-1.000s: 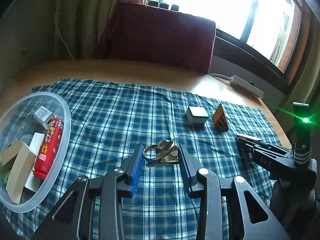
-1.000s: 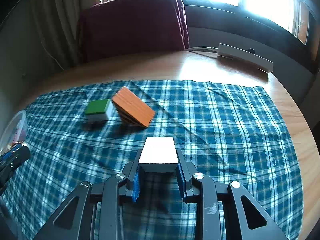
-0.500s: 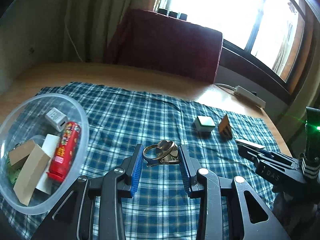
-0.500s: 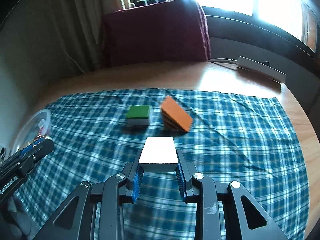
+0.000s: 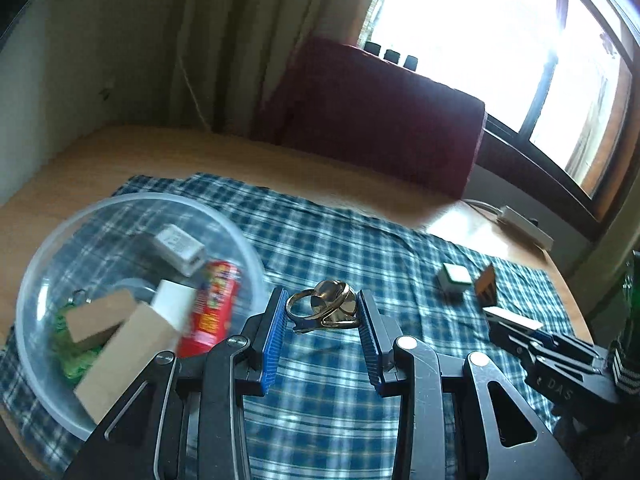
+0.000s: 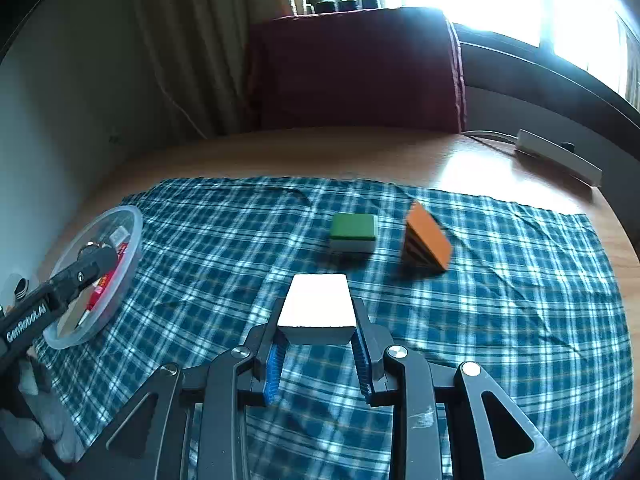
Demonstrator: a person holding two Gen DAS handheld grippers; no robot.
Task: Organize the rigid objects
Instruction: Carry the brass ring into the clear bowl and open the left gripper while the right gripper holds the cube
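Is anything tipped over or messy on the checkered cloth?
Yes, one thing: the orange block beside the green-topped block leans on an edge instead of lying flat. Inside the clear bowl the pieces are jumbled. Nothing looks spilled or broken.

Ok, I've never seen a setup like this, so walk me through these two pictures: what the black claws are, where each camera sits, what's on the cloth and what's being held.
There is no robot here. A person holds a two-finger gripper in each hand, and a wide-angle camera on each one looks forward along its fingers. That is why black arms with blue pads fill the bottom of both pictures.

One picture is from the left gripper. It is shut on a gold metal ring piece, close to a clear plastic bowl that already holds a red can, a white adapter and some blocks.

The other is from the right gripper, shut on a white block.

Everything sits on a blue checked cloth over a wooden table. Still lying on the cloth are a green-topped block and an orange wedge.
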